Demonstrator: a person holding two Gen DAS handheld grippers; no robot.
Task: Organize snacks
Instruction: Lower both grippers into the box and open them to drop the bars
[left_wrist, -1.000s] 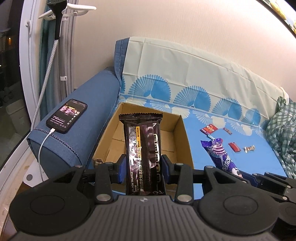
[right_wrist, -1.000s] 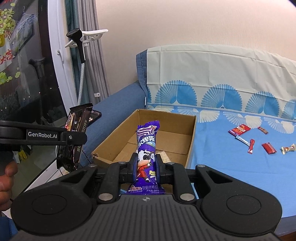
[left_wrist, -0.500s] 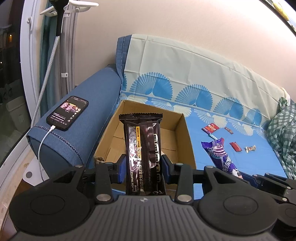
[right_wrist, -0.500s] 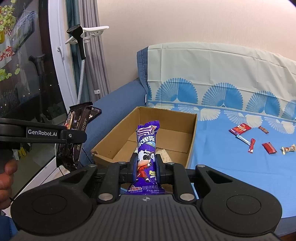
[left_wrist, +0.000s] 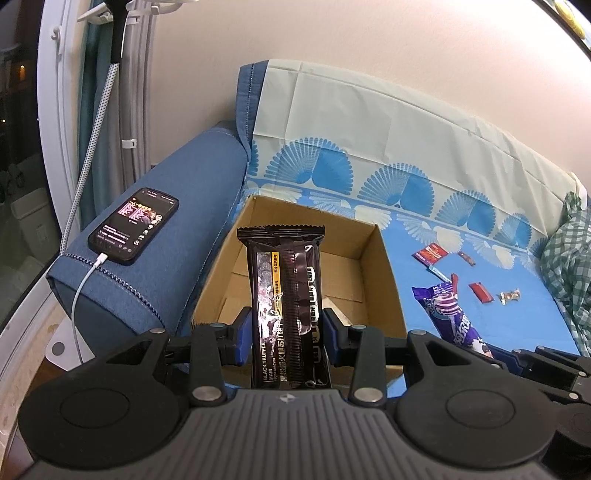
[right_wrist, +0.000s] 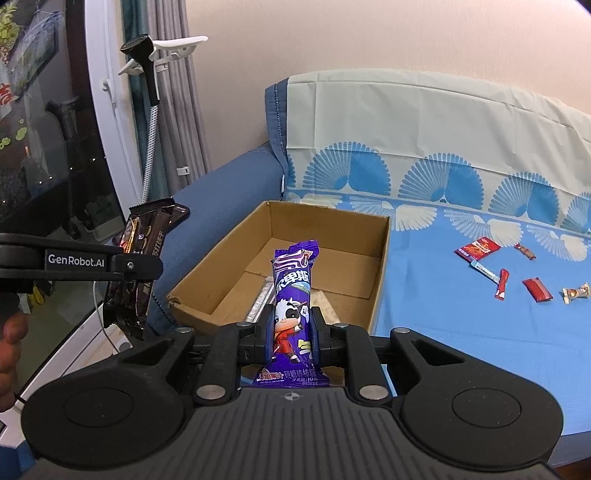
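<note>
Left tool (left_wrist: 286, 334) pinches black cracker pack (left_wrist: 284, 306), right tool (right_wrist: 291, 338) pinches purple candy pack (right_wrist: 293, 310), both just before open cardboard box (right_wrist: 382, 273); loose candies (right_wrist: 537, 290) right of box.

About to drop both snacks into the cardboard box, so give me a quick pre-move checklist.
1. Left gripper clamps black cracker pack: ok.
2. Right gripper clamps purple candy pack: ok.
3. Cardboard box open, floor space free: ok.
4. Both packs fully over the box: cannot tell.
5. Phone on armrest clear of box: ok.
6. Small snacks left on the sheet: not ok.
</note>
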